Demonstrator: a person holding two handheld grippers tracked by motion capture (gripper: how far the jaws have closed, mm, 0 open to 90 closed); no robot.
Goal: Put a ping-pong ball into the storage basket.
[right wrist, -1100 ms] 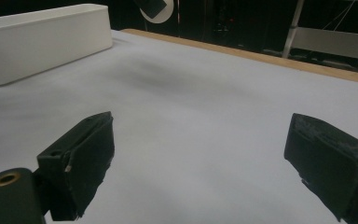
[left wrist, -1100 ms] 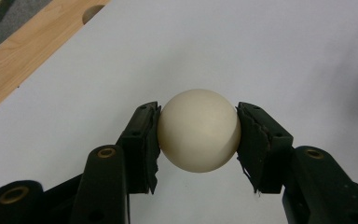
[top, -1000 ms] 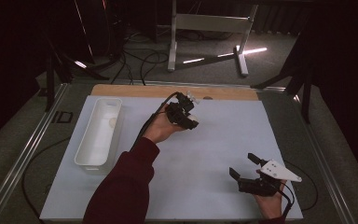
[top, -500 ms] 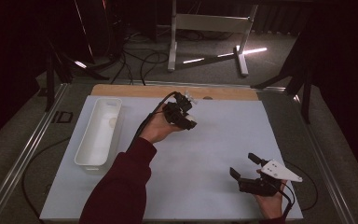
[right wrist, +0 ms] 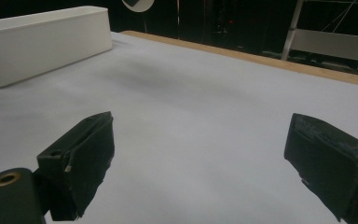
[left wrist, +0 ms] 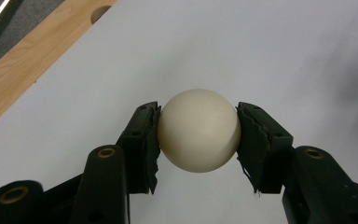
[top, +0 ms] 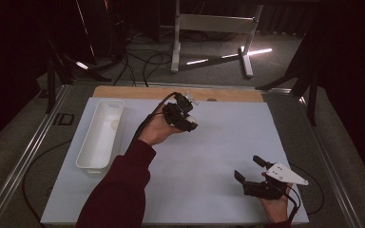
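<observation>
A cream ball (left wrist: pixel 199 130) sits squeezed between the two black pads of my left gripper (left wrist: pixel 198 122), which is shut on it just above the white mat (left wrist: pixel 261 46). From above, the left gripper (top: pixel 186 118) is at the far middle of the mat, held by a hand in a dark red sleeve. My right gripper (top: pixel 249 168) rests near the mat's front right corner, jaws wide apart with nothing between them. In its own view the right gripper (right wrist: pixel 205 149) looks across bare mat.
A long white tray (top: pixel 100 135) lies along the mat's left side, and the tray (right wrist: pixel 46 39) appears far left in the right gripper view. A wooden strip (top: pixel 237 95) borders the mat's far edge. Cables and a metal stand are on the floor beyond.
My left gripper has shifted very slightly to the left with the ball held in it. The right gripper has not moved.
</observation>
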